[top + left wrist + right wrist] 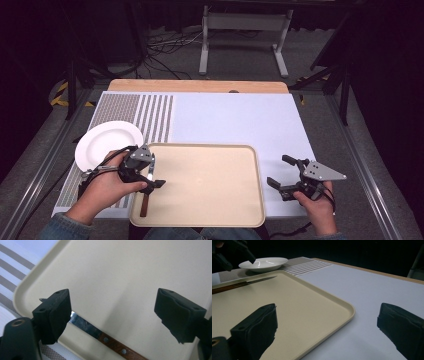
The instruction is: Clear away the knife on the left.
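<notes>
The knife [146,192] lies flat in the left part of the beige tray [210,220], brown handle toward the person, blade pointing away toward the tray's far left corner. Just above it hangs the left gripper [152,172], its fingers [53,315] spread wide with nothing between them; in the left gripper view the blade passes under one pad without touching it. The step in hand looks like letting go of the knife, and doing it well means lifting straight up so neither pad brushes the blade and swings it. To the right of the tray, over the pale mat on the table [200,86], the right gripper [285,177] hovers with its fingers [257,330] parted and empty. Farther off, beyond the tray's left corner, a white plate [107,142] sits on the striped placemat [150,117]
</notes>
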Action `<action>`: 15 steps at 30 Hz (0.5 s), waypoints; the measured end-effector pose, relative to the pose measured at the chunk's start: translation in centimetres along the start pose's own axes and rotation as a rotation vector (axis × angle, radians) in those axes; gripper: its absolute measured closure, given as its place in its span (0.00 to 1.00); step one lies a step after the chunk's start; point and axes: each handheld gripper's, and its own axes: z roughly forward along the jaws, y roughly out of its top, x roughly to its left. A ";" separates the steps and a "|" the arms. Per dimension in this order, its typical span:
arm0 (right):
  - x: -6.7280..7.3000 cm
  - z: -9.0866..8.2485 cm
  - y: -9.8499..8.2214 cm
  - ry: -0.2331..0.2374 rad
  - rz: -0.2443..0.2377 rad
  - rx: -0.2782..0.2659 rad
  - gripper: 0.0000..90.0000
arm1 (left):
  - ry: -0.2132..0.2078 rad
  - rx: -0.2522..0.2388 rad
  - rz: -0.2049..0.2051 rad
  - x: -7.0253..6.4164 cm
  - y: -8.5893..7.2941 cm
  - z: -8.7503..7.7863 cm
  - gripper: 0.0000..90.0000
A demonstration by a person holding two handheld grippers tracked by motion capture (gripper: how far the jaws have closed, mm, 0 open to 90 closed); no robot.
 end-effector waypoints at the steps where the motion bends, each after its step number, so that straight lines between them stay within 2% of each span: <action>1: 0.0 0.0 0.0 -0.002 -0.001 0.001 0.04 | -0.001 -0.013 -0.002 0.0 -0.1 -0.2 0.15; 8: 0.0 0.0 0.0 -0.001 -0.001 -0.001 0.04 | 0.026 -0.104 0.008 0.5 -1.2 -1.3 0.12; 15: 0.0 0.0 0.0 -0.002 -0.003 0.000 0.04 | 0.049 -0.240 -0.010 1.2 -3.2 -2.7 0.09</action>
